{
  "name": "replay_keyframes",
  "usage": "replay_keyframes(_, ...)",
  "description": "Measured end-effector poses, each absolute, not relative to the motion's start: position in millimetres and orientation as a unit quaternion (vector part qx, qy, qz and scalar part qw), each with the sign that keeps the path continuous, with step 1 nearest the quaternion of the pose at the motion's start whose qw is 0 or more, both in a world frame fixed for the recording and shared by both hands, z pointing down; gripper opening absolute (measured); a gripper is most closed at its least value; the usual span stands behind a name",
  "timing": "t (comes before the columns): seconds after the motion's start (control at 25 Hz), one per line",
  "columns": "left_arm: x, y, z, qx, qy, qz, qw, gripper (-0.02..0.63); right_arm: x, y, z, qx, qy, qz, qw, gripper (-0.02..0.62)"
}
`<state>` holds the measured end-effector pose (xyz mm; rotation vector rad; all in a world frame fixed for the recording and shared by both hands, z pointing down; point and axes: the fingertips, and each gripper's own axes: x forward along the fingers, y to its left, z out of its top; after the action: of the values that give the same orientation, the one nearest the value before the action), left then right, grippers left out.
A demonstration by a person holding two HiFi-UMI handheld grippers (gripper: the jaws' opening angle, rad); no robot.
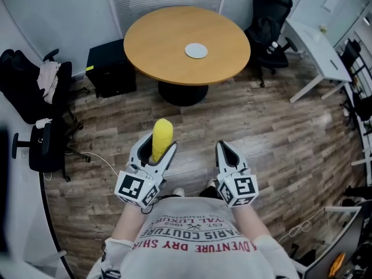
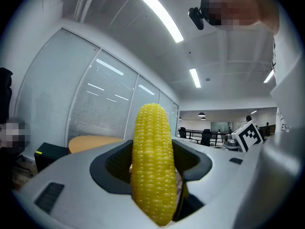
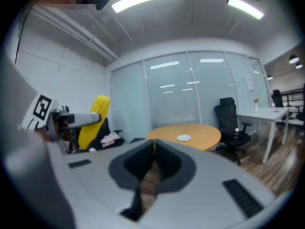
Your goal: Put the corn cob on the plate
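1. Yellow kernels come nearest: the cob [image 1: 162, 137] [image 2: 152, 161] is gripped upright by the left gripper [image 1: 157, 146] [image 2: 153, 149]. Its rounded tip stands well above the jaws and its lower end is sunk between the dark pads.
2. The cob is thus held in the air above the floor [image 1: 279, 132], just ahead of the person's shirt [image 1: 192, 240], and well apart from the plate [image 1: 196, 50].
3. The right gripper [image 1: 224, 146] [image 3: 154, 143] is carried just beside the left one at a like height. Its jaws are pressed together on nothing, and a strip of floor is seen through the slit under their tips.
4. From the right gripper view, the left gripper and the cob [image 3: 93, 120] are seen off to the left, with the marker cube [image 3: 42, 108] nearer the camera.
5. Between the grippers and the table [image 1: 163, 42] an open stretch of wood planks is laid out.
6. The table is round and wooden, on a dark pedestal. Its near edge faces the grippers.
7. The plate [image 3: 184, 138] is small, round and white, and its top is plain. It is set right of the tabletop's middle and well in from the rim, with bare wood on every side.
8. Beyond the rim, a black cabinet [image 1: 110, 70] is placed near the table's left side and a black chair [image 1: 270, 22] near its right. A white desk [image 1: 317, 48] is further right, and dark chairs [image 1: 35, 86] with clothing are lined along the left wall.
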<state>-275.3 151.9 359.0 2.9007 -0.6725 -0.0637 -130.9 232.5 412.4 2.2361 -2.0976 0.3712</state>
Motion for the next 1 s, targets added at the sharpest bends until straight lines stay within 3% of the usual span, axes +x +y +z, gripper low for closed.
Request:
replay_keyframes(0.36, -225, 94, 374, 0.962, -0.261, -0.011, 0.082, 0.278, -79, 157, 430, 0.688, -0.715, 0.121, 0.033, 0.030)
replay_keyframes(1.0, -31, -18, 380, 0.935, -0.342, -0.023, 0.086, 0.278, 129, 18, 420, 0.630, -0.769, 0.101, 0.043, 0.029)
